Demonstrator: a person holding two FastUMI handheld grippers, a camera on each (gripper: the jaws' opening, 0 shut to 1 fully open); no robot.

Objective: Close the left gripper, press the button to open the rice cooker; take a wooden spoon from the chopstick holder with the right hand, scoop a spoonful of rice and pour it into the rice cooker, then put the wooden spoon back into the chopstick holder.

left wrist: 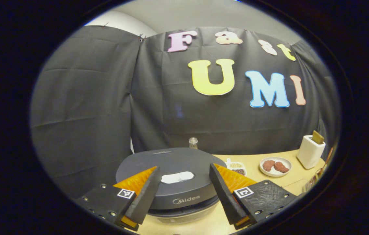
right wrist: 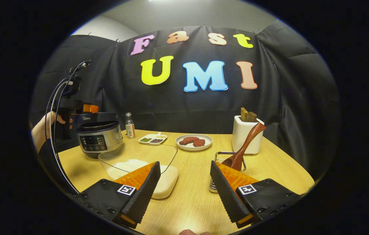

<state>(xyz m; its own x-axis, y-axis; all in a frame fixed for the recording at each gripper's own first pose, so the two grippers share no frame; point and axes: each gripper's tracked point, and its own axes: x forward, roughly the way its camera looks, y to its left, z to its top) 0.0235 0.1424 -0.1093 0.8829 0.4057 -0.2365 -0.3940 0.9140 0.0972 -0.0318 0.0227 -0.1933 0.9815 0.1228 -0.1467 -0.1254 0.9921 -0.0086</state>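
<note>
The dark rice cooker [left wrist: 171,176] sits right below my left gripper [left wrist: 184,195], lid down, with a pale button [left wrist: 177,177] on top between the open fingers. In the right gripper view the rice cooker [right wrist: 99,135] stands at the table's left, and a hand holds the left gripper [right wrist: 73,112] over it. My right gripper [right wrist: 184,192] hovers open above the table, nothing between its fingers. A wooden spoon [right wrist: 244,143] leans in the wire chopstick holder [right wrist: 227,169] just behind its right finger. A glass bowl of rice [right wrist: 142,166] lies behind its left finger.
A plate with brown pieces [right wrist: 193,142], a small white dish of seasonings [right wrist: 152,139], a small bottle [right wrist: 129,125] and a white holder with wooden blocks [right wrist: 246,133] stand along the back of the wooden table [right wrist: 191,202]. Black cloth walls close in behind.
</note>
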